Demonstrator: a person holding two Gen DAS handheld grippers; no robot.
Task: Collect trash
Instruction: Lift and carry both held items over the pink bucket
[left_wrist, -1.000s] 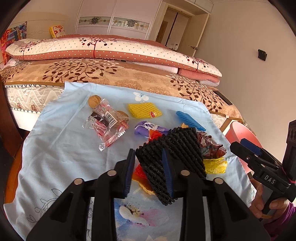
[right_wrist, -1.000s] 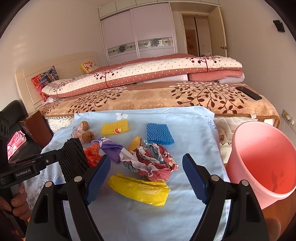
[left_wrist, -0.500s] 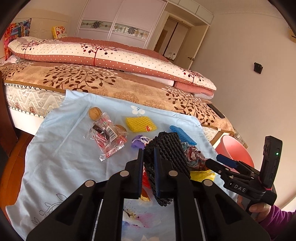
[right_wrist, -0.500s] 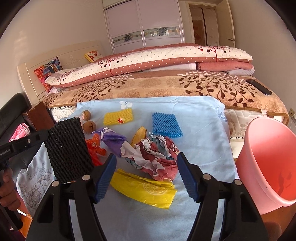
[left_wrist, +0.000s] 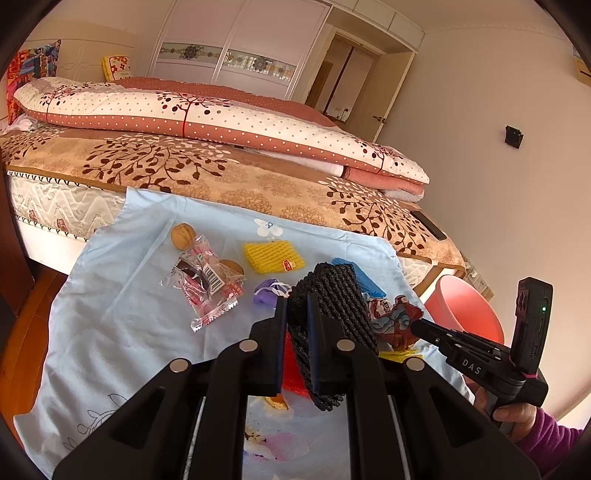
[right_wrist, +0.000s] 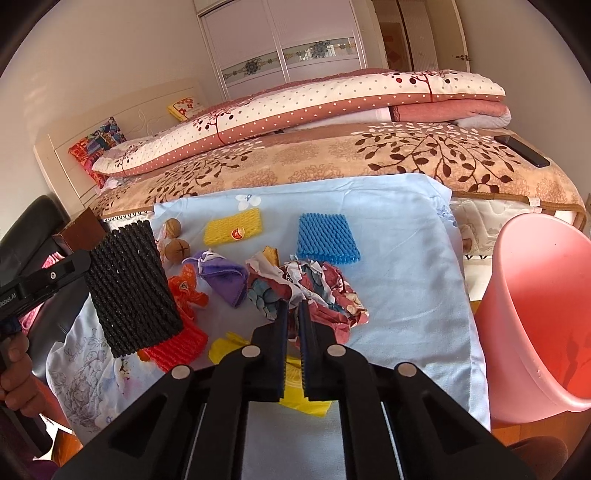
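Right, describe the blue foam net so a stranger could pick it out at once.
Start at the pale blue sheet spread in front of the bed, with the pink bucket at its right edge. The blue foam net lies flat on the sheet's far half, nearest the bucket. It is the only bright blue ribbed mesh square; its yellow twin lies further left.

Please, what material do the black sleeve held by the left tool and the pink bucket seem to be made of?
The black sleeve looks like soft foam netting, matte: its diamond mesh ribs match the blue and yellow fruit nets on the cloth. The pink bucket looks like smooth moulded plastic, slightly glossy; light seems to glow through its thin wall. The left tool pinches the sleeve.
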